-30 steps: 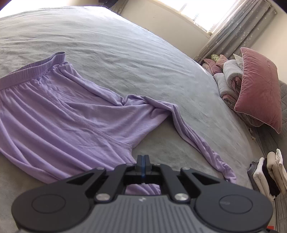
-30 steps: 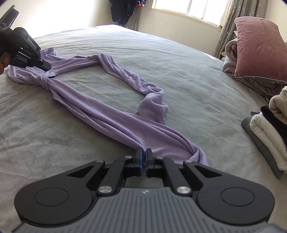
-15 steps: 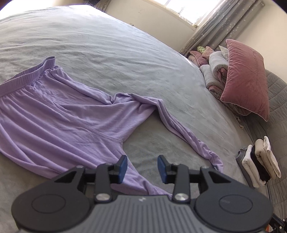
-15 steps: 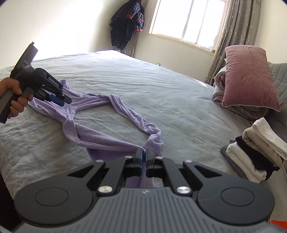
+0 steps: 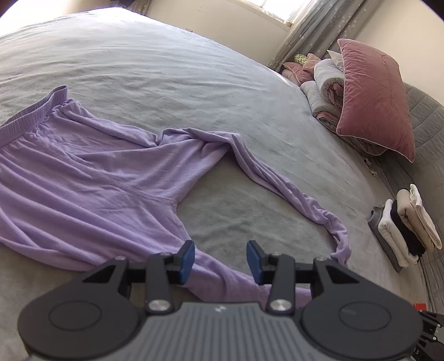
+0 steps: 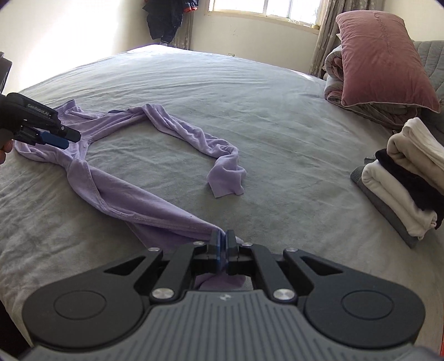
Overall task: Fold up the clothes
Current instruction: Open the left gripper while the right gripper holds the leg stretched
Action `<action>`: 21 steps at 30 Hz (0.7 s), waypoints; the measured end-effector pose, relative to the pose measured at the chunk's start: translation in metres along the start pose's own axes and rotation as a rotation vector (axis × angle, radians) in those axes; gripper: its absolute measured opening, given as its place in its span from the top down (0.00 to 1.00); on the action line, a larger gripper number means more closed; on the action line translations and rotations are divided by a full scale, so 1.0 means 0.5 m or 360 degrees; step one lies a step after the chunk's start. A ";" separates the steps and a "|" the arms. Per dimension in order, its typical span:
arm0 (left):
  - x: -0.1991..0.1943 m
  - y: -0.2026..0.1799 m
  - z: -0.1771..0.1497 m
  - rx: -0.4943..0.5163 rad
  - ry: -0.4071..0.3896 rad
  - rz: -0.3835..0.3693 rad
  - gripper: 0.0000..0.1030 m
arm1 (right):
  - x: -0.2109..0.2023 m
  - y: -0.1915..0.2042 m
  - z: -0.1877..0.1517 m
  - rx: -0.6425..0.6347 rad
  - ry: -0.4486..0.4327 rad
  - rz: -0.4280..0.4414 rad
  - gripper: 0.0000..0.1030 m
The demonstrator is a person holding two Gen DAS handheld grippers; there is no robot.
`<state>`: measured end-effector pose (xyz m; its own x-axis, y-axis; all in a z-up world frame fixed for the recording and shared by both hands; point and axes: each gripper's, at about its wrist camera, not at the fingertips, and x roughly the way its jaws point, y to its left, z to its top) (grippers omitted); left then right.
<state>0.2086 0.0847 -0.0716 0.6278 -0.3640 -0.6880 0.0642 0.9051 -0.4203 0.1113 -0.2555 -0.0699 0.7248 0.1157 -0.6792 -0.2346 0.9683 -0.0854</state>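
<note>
Lilac trousers (image 5: 91, 177) lay spread on the grey bedspread (image 5: 166, 69), waistband (image 5: 30, 116) at the far left of it in the left wrist view. One leg ran from the crotch out toward the stack of folded clothes (image 5: 402, 225) and curled back at its cuff (image 5: 340, 241); the stack sat well apart from the trousers at the bedspread's right edge.

Left gripper (image 5: 220, 259): jaws part-way apart and opening, blue pads (image 5: 186, 257) clear of the fabric. Nothing gripped. The near trouser leg passed under the gap between them. In the right wrist view the same gripper (image 6: 65, 138) hovered over the seat of the trousers, just beside the crotch, a bit of the hand (image 6: 5, 147) visible at the frame edge.

Right gripper (image 6: 223, 250): jaws clamped together on the cuff end of the near leg of the trousers (image 6: 144, 205), fabric bunched at the pads and hanging below them. That leg ran taut from the pinch back toward the crotch. The other leg lay loose on the bedspread (image 6: 277, 116), its cuff (image 6: 226, 180) folded over, apart from the right gripper.

Pink pillow (image 6: 385, 58) leaned on rolled bedding (image 6: 333, 83) at the bedspread's far right corner, well away from the trousers. Dark jacket (image 6: 166, 19) hung beyond the bedspread by the window (image 6: 263, 11).
</note>
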 end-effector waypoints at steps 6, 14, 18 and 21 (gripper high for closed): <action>-0.001 -0.022 -0.020 0.0101 0.0037 -0.0039 0.57 | 0.046 -0.021 -0.016 0.0083 0.0051 0.0030 0.96; 0.042 -0.038 -0.001 0.0057 0.0191 -0.0031 0.57 | 0.062 -0.019 -0.034 0.0077 0.0063 0.0060 0.96; 0.064 -0.056 0.010 0.0045 0.0268 0.0008 0.58 | 0.064 -0.019 -0.037 0.0076 0.0055 0.0067 0.95; 0.081 -0.071 0.005 0.0103 0.0311 0.0108 0.64 | 0.065 -0.018 -0.039 0.0070 0.0048 0.0069 0.95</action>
<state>0.2336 0.0383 -0.0829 0.4704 -0.3320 -0.8176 0.0806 0.9388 -0.3348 0.1243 -0.2649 -0.1054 0.6947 0.1516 -0.7031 -0.2362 0.9714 -0.0239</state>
